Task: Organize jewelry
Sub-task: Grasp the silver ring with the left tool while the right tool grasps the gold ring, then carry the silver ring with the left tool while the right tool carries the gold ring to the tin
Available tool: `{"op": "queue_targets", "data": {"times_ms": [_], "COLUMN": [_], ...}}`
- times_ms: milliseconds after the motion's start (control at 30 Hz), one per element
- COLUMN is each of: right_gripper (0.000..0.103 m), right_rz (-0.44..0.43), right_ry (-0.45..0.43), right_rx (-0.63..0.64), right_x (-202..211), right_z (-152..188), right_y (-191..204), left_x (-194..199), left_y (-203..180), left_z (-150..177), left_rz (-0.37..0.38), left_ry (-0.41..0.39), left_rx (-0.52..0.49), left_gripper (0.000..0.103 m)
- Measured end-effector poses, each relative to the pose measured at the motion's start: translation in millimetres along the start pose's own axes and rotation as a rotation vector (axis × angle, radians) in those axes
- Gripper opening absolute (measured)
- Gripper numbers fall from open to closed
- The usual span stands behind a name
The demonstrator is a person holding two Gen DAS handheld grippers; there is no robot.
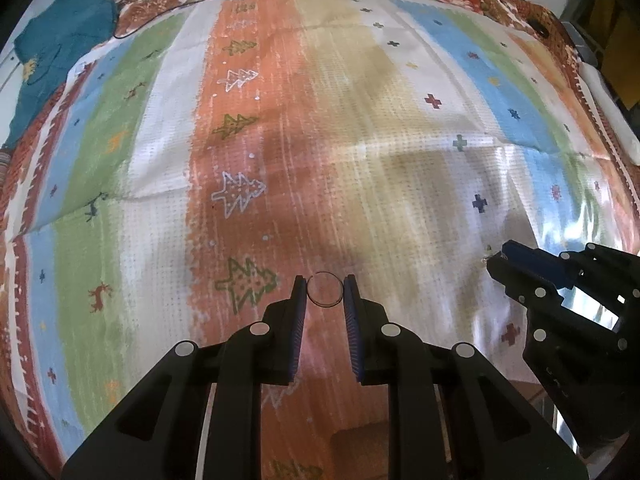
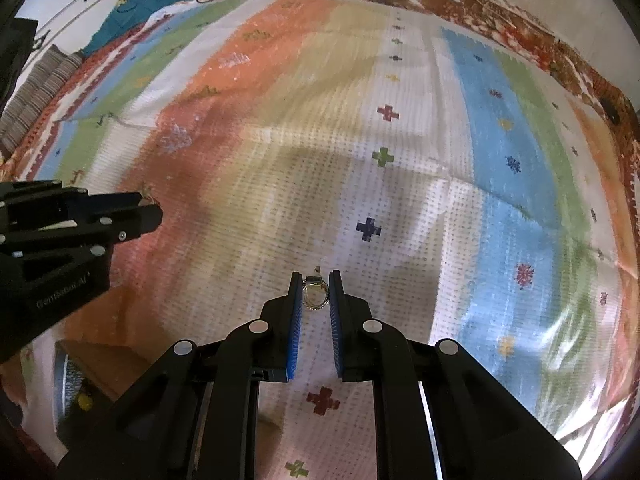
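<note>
A thin plain ring (image 1: pixel 325 290) sits pinched at the tips of your left gripper (image 1: pixel 325 292), its blue pads touching it on either side. In the right wrist view a small ornate ring (image 2: pixel 316 295), beaded round its band with a little mount on top, is clamped the same way in your right gripper (image 2: pixel 315 294), jaws drawn narrow around it. You hold both pieces above the striped mat (image 1: pixel 400 128), well apart from each other. So the picking up looks done, while the putting away is all still ahead of you. A wooden box or tray (image 2: pixel 100 364) shows at the lower left of the right view, near you; it may be the destination, though its contents are too blurred to read.
</note>
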State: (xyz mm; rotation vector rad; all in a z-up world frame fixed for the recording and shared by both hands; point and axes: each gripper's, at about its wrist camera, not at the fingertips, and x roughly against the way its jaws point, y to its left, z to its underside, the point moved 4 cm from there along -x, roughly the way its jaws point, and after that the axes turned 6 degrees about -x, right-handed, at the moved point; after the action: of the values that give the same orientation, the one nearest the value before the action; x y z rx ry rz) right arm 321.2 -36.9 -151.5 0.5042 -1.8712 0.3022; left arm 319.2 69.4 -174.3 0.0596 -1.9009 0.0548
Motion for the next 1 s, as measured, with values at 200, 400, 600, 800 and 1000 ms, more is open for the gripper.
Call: {"op": "queue_targets", "data": {"times_ms": [200, 400, 600, 800, 1000], "right_gripper": [0.014, 0.014, 0.014, 0.014, 0.014], "right_rz": [-0.007, -0.006, -0.004, -0.011, -0.026], "right_ry": [-0.014, -0.032, -0.053, -0.089, -0.111], "right_rx": [0.0, 0.007, 0.025, 0.044, 0.032], "right_x": [8, 18, 31, 55, 72], "right_z": [2, 6, 11, 17, 25], "right_y": [5, 10, 17, 22, 21], "left_x": [6, 17, 33, 48, 68], "left_y": [2, 3, 3, 6, -3], "left_z": [10, 17, 19, 24, 31], "left_rz": [-0.023, -0.016, -0.011, -0.003, 0.009], "left_ry": [0.002, -0.009, -0.03, -0.052, -0.086], "left_rx": [0.001, 0.012, 0.01, 0.018, 0.007], "left_gripper": [0.018, 0.018, 0.018, 0.018, 0.018]}}
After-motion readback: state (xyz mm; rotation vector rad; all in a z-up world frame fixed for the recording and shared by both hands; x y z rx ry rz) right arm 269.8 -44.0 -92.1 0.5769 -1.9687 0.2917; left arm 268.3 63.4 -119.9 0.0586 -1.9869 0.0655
